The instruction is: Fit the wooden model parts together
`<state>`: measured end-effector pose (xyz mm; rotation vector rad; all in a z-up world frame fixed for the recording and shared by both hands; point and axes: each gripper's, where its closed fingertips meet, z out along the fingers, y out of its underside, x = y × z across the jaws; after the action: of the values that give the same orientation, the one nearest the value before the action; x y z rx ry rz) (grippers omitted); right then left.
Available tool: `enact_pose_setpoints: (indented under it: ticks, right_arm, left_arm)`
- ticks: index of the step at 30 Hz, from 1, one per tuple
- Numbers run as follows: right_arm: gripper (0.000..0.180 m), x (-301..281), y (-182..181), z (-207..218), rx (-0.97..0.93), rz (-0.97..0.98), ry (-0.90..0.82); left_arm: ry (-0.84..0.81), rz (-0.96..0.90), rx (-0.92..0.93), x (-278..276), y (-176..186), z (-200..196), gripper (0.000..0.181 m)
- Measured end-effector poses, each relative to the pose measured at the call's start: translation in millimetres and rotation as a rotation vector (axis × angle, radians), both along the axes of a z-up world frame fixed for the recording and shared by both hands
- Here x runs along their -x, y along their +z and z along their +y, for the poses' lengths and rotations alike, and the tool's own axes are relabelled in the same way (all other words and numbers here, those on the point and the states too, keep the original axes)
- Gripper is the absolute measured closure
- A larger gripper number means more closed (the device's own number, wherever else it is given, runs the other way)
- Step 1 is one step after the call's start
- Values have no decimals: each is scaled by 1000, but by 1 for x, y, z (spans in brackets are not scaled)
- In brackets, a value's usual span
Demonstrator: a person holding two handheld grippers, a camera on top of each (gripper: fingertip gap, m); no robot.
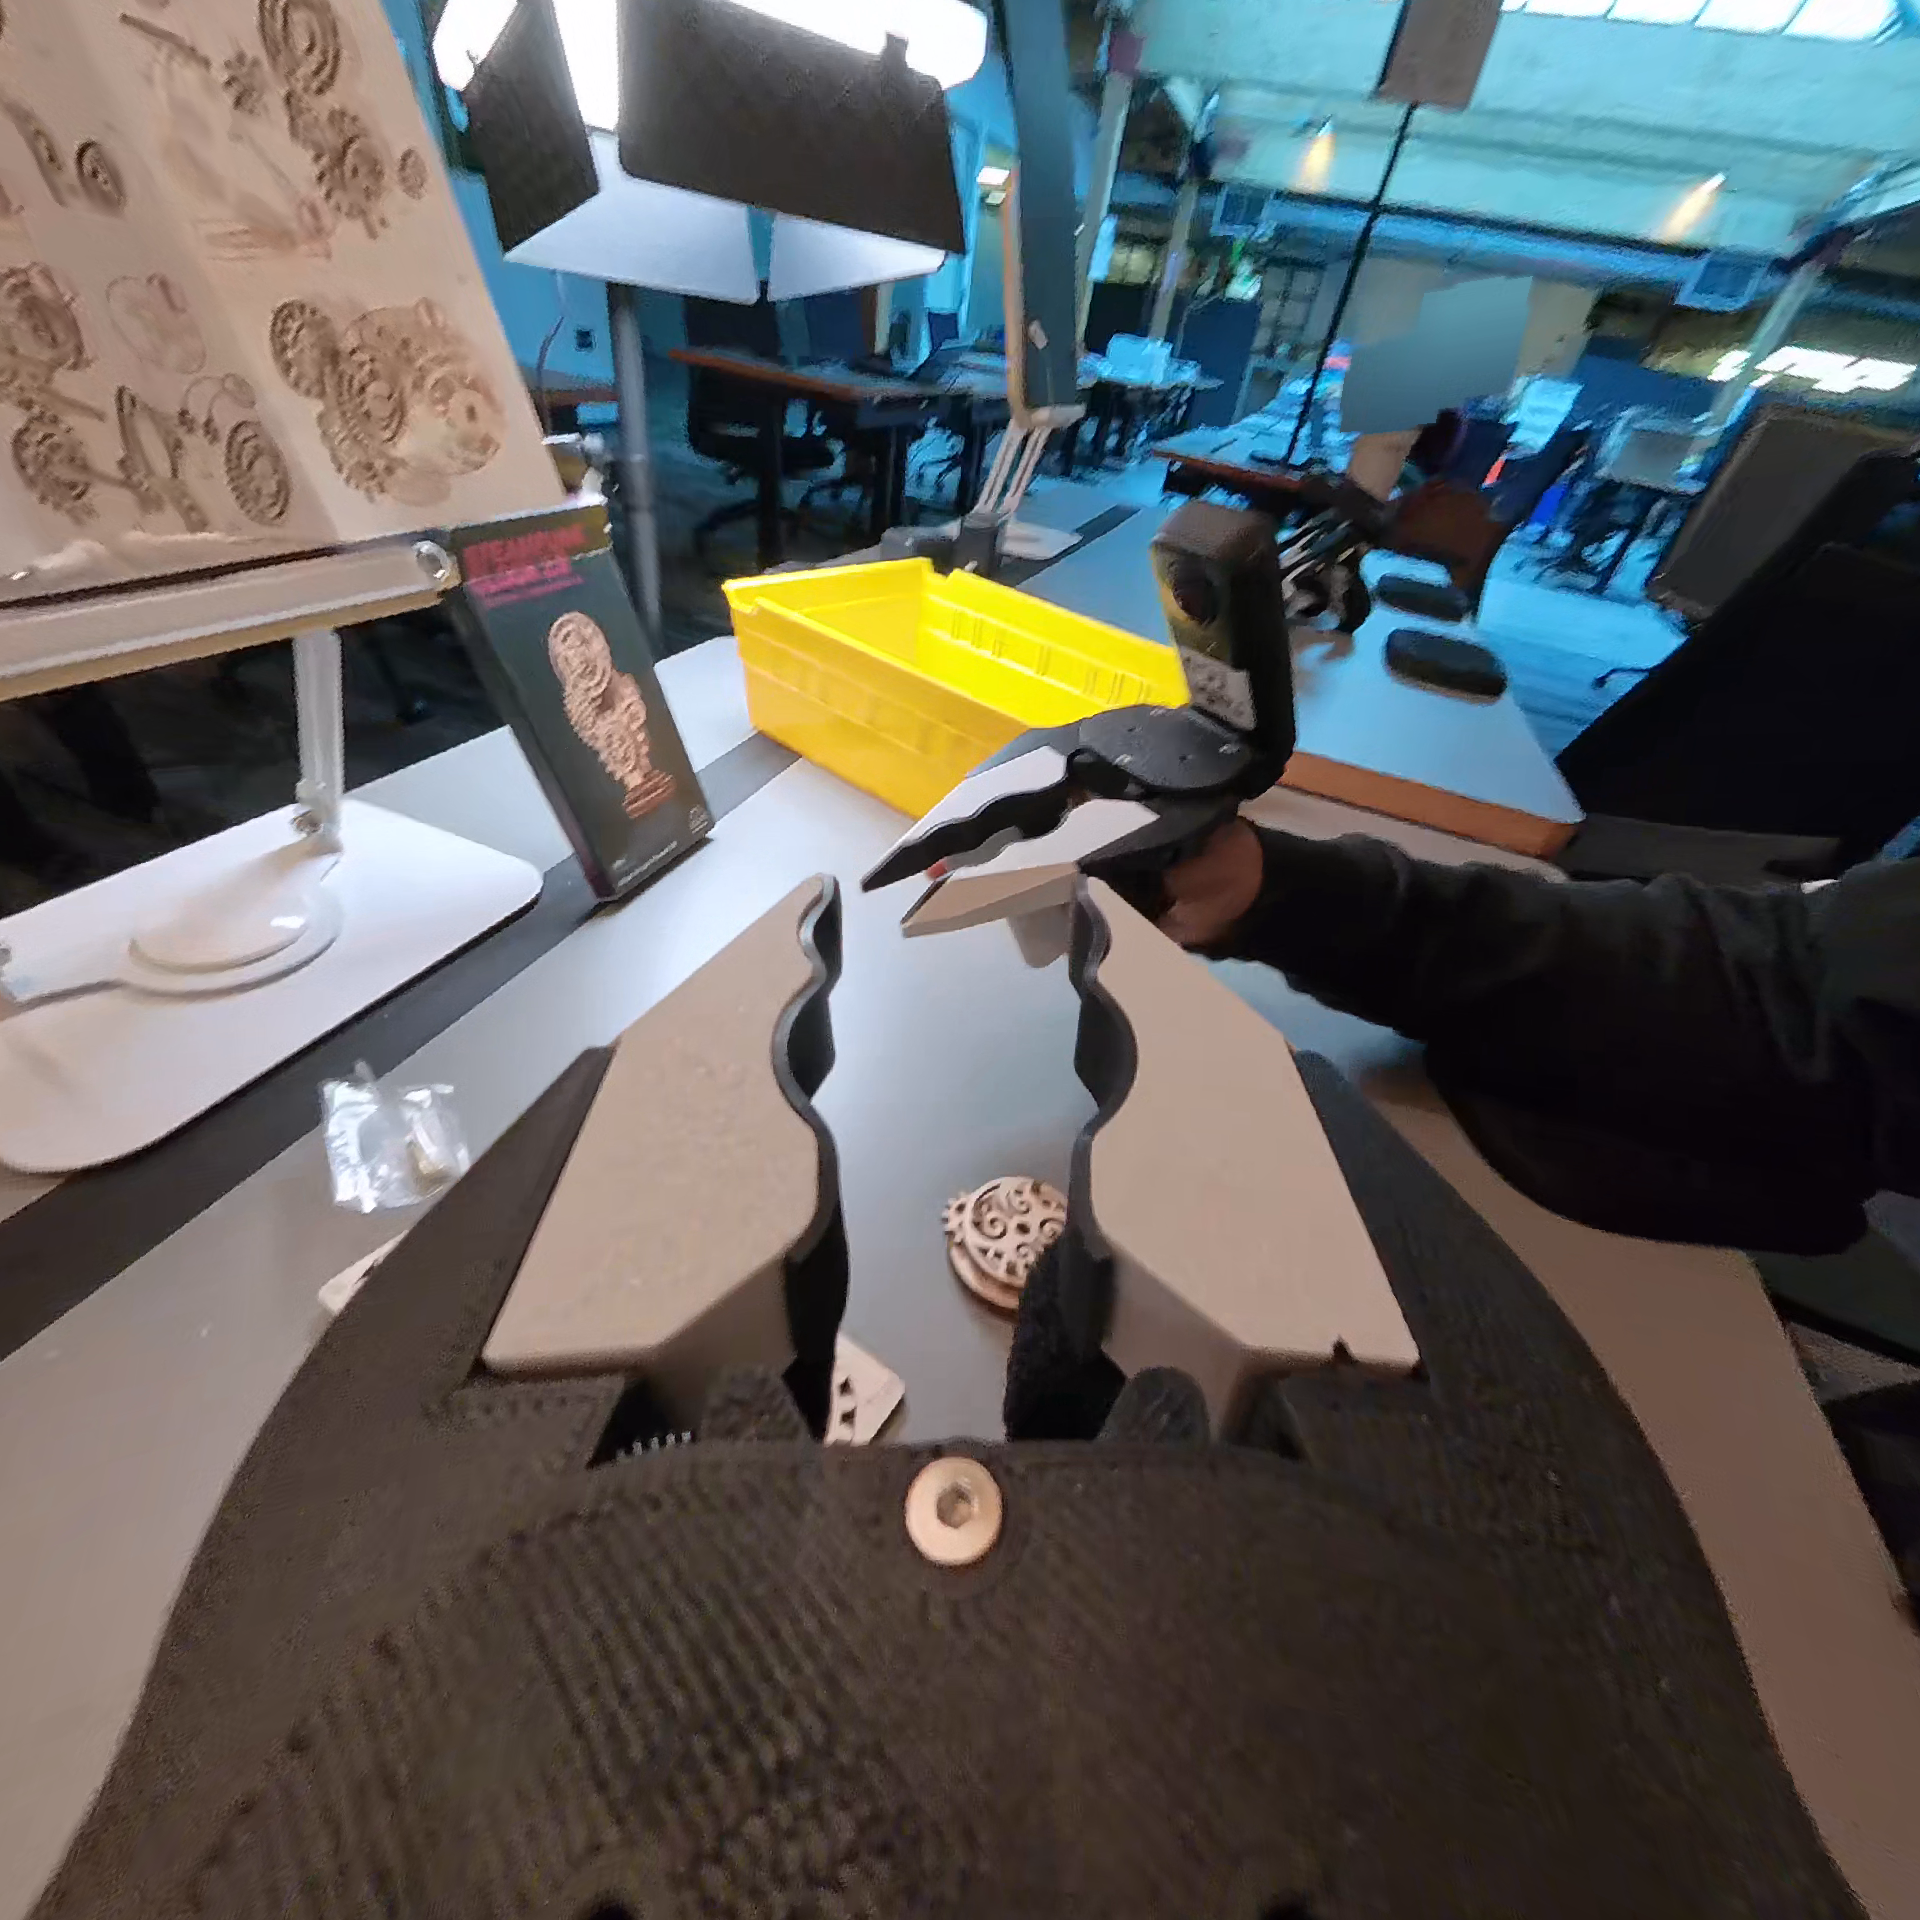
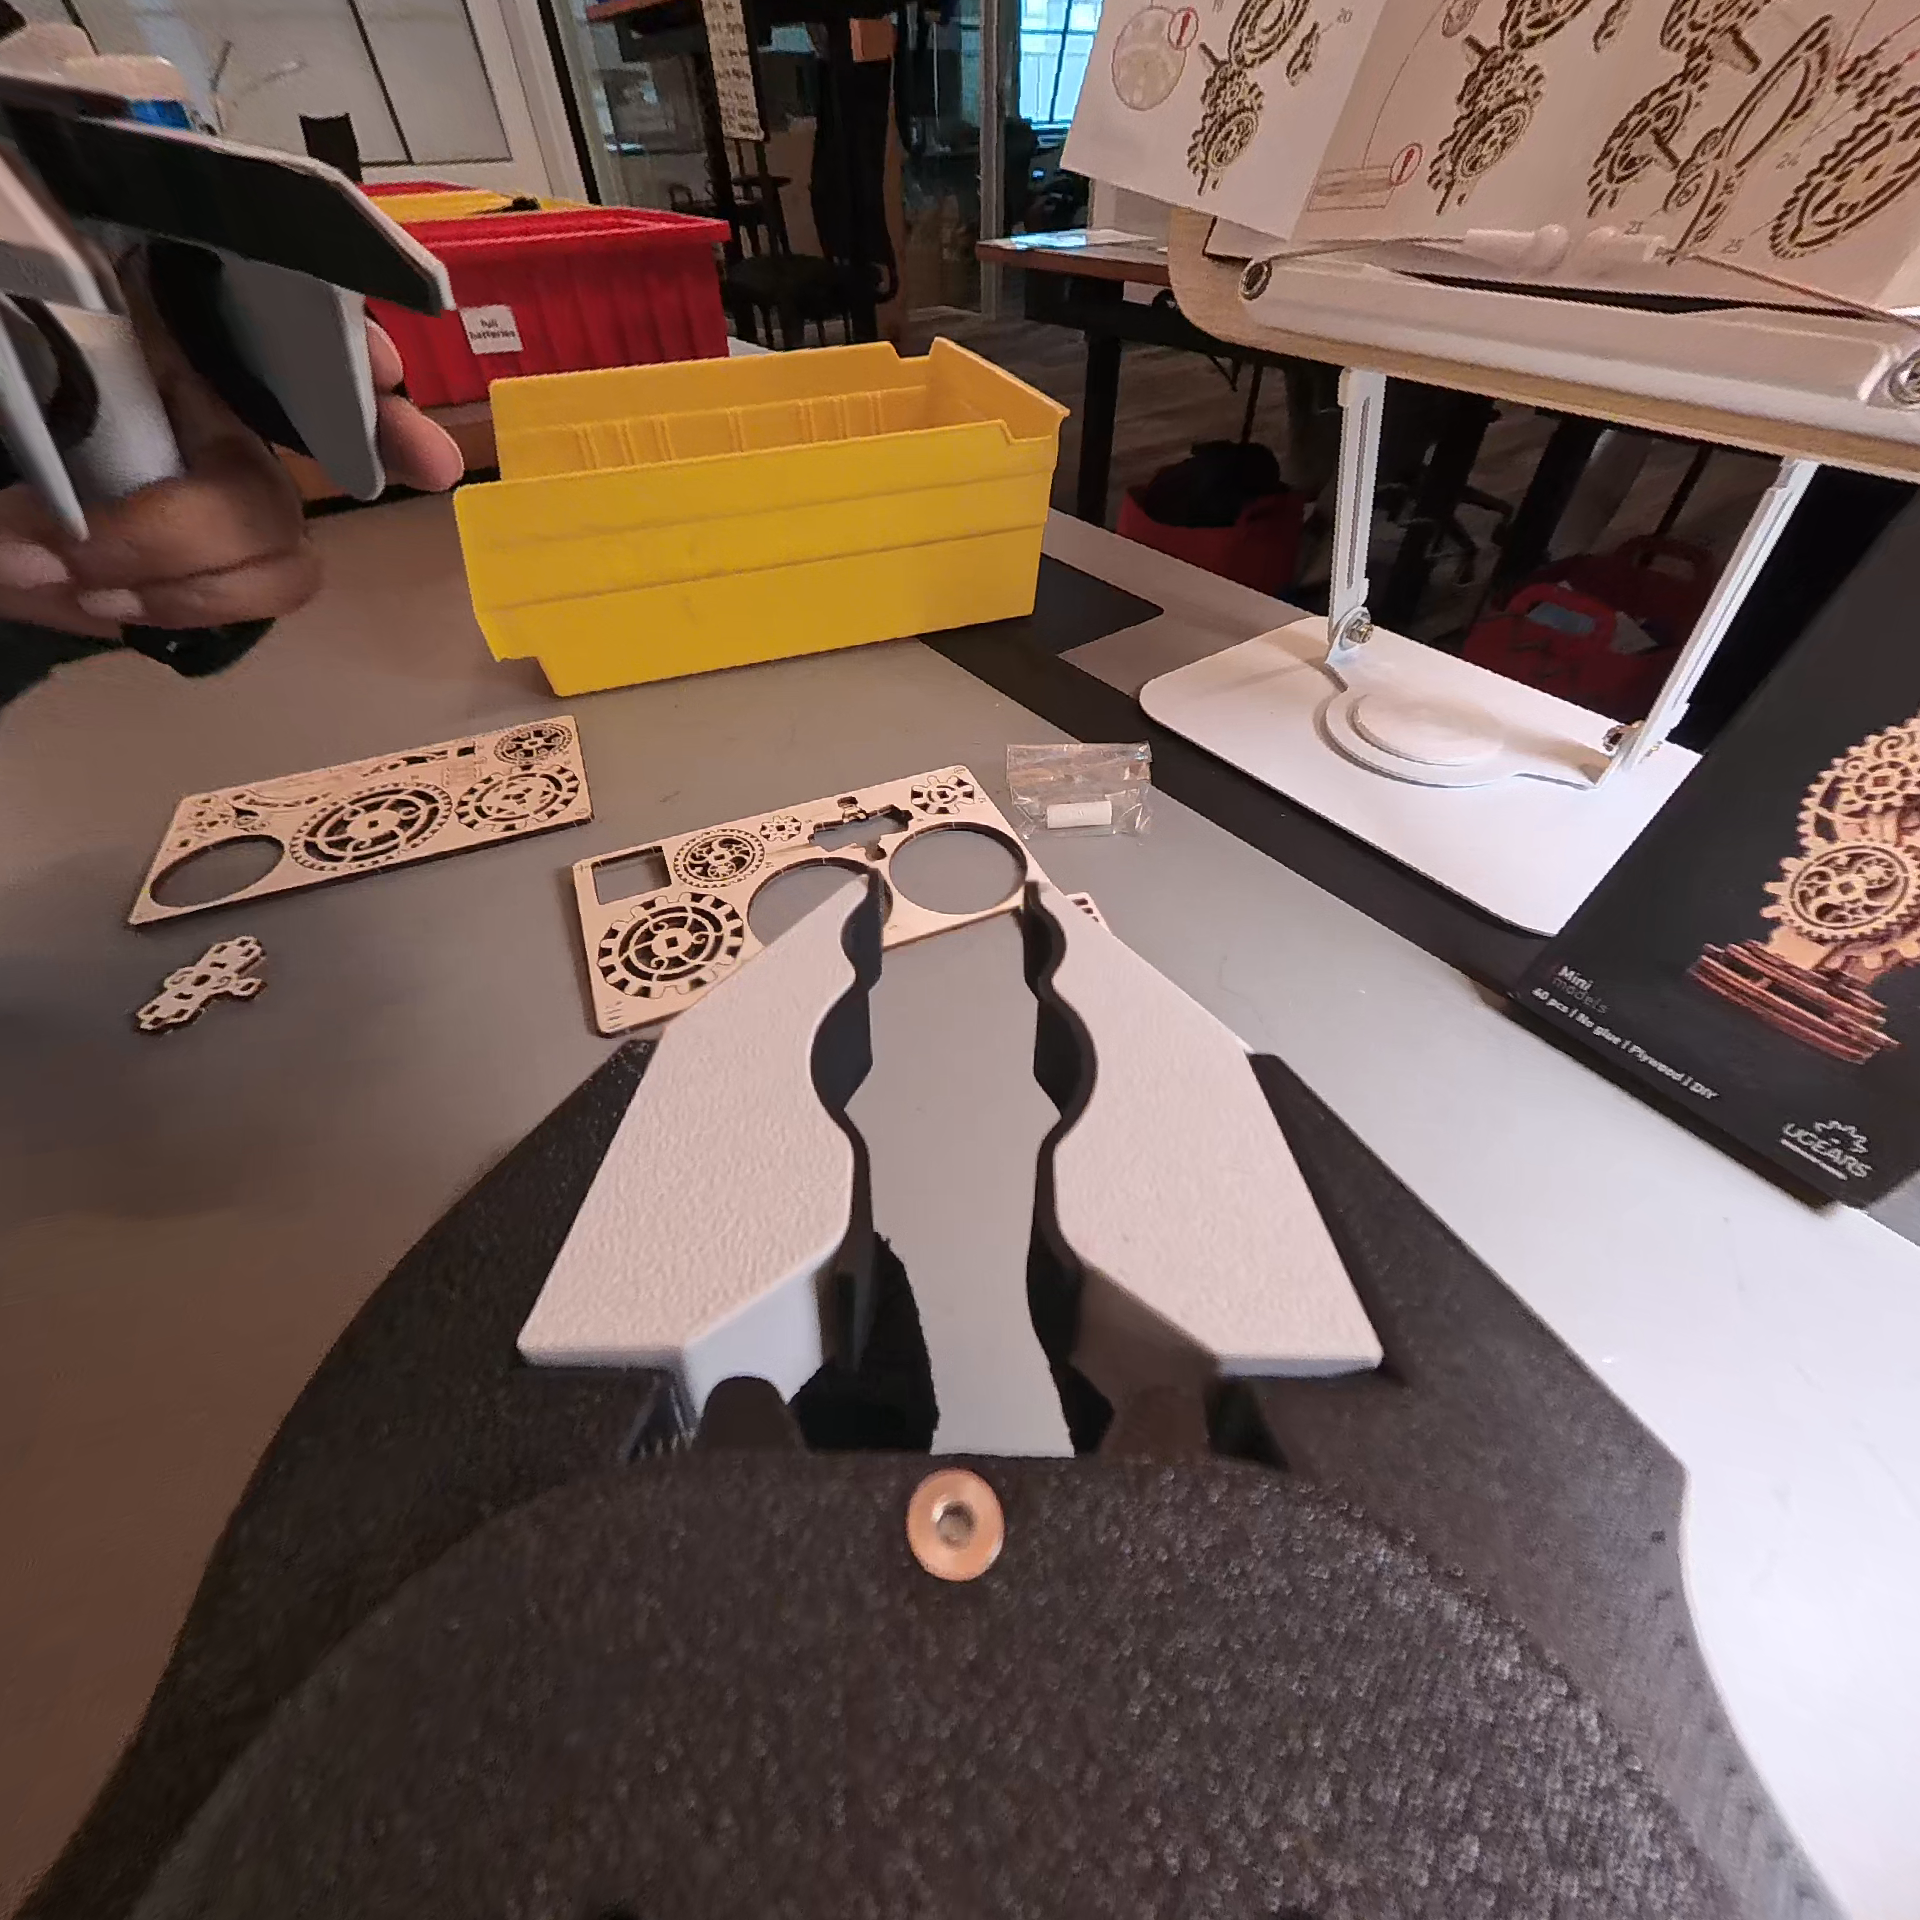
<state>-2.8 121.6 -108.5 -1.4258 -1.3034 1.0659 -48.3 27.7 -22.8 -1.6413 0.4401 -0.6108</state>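
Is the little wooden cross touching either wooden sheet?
Apart. The right wrist view shows the wooden cross lying alone, bare table between it and both sheets.

Open-plan lab or maker workshop, not a home. Rows of work desks (image 1: pixel 914 384) with office chairs run back under a high ceiling with strip lights; softbox studio lights (image 1: pixel 727 135) on stands hang over the grey bench (image 2: pixel 312 1091). On the bench: a yellow parts bin (image 2: pixel 758 520), a white document stand (image 2: pixel 1455 675) with assembly sheets; red storage totes (image 2: pixel 561 291) behind.
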Motion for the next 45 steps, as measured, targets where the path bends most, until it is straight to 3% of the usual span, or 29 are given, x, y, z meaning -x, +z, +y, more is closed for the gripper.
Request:
enact_pose_setpoints:
  ticks: [4,15,27,32,37,45]
  right_arm:
    - [155,-1,-4,4,42,15,-9]
    - [155,5,-16,-5,42,-10,27]
    - [153,10,-9,-21,71,28,75]
    - [153,9,3,-23,57,59,82]
    - [154,9,7,-26,85,79,92]
    - [155,14,2,-35,94,64,113]
  left_arm:
    - [86,61,47,19,-19,8,140]
    - [166,-44,186,43,-81,29,138]
    - [161,-7,166,60,-68,19,125]
    - [72,87,197,59,-59,2,129]
    - [-157,223,429,55,-83,-47,134]
    - [-354,394,876,55,-158,-115,127]
